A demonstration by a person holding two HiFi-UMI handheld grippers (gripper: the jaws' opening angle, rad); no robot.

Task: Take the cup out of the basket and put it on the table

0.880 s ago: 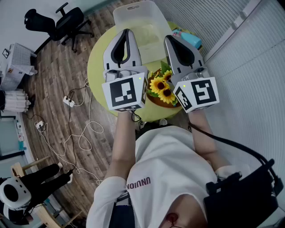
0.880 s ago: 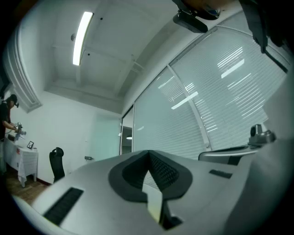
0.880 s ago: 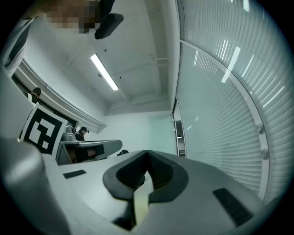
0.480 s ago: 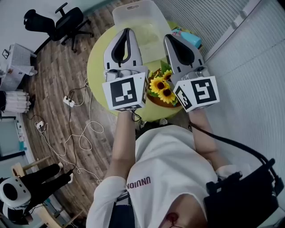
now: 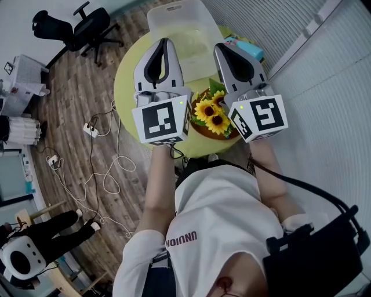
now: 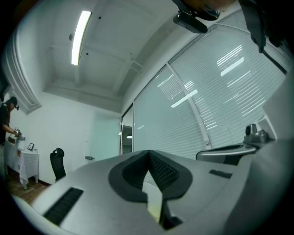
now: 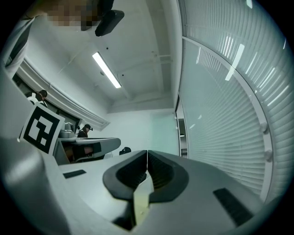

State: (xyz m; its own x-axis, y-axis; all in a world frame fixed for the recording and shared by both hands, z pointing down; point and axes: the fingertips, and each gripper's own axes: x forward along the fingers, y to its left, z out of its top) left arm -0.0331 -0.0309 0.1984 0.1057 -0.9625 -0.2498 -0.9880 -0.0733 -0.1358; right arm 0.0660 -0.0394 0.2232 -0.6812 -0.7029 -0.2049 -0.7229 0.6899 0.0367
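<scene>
Both grippers are held upright over a round yellow-green table (image 5: 124,78) in the head view. A translucent plastic basket (image 5: 174,10) stands at the table's far side, just beyond the jaw tips. No cup shows in any view. My left gripper (image 5: 164,40) is shut with nothing between its jaws, and the right gripper (image 5: 222,46) beside it is likewise shut and empty. Each gripper view looks up at ceiling and blinds: the left gripper (image 6: 149,152) and the right gripper (image 7: 147,151) have their pads meeting at the tip.
A pot of sunflowers (image 5: 211,113) sits on the table between the two grippers. A blue object (image 5: 248,51) lies at the table's right edge by the blinds. An office chair (image 5: 75,29) and cables (image 5: 104,168) are on the wooden floor at left.
The head view has shifted a little. Both grippers stay raised and shut in nearly the same place.
</scene>
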